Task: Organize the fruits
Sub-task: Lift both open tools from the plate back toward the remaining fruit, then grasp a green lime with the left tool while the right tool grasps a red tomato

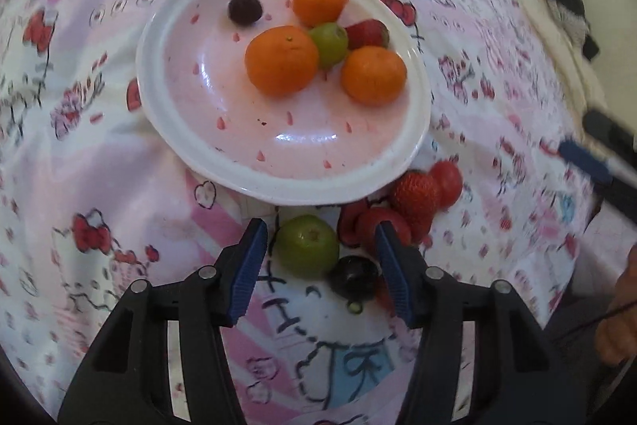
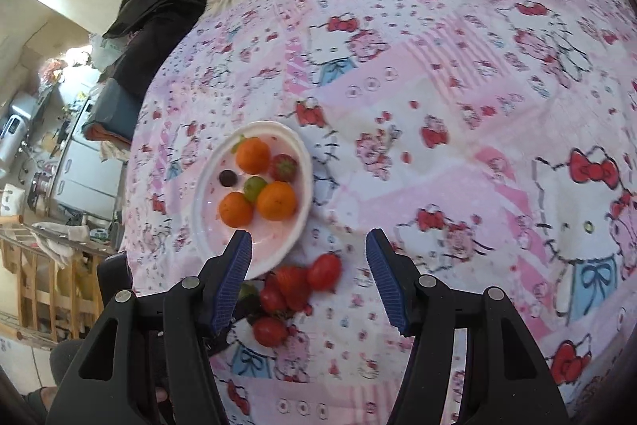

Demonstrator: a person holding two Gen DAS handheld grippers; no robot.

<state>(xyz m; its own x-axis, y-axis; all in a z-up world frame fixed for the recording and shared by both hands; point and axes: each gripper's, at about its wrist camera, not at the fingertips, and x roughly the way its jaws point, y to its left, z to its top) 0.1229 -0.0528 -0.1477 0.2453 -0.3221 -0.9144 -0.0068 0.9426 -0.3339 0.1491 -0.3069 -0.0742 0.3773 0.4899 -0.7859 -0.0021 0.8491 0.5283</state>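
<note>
A pink plate with a white rim (image 1: 223, 162) (image 2: 207, 237) lies on the patterned sheet. It holds three oranges (image 1: 282, 60) (image 2: 276, 200), a green fruit (image 1: 329, 44), a strawberry (image 1: 368, 32) and a dark plum (image 1: 245, 9). In front of the plate lie a green fruit (image 1: 307, 245), a dark plum (image 1: 354, 275) and several strawberries (image 1: 416, 198) (image 2: 294, 283). My left gripper (image 1: 320, 267) is open, its fingers either side of the loose green fruit and plum. My right gripper (image 2: 308, 271) is open above the loose strawberries.
The Hello Kitty sheet (image 2: 458, 106) covers a bed. Dark clothes (image 2: 155, 10) and room clutter (image 2: 59, 146) lie past the bed's left edge. The right gripper's finger (image 1: 585, 162) shows at the right of the left wrist view.
</note>
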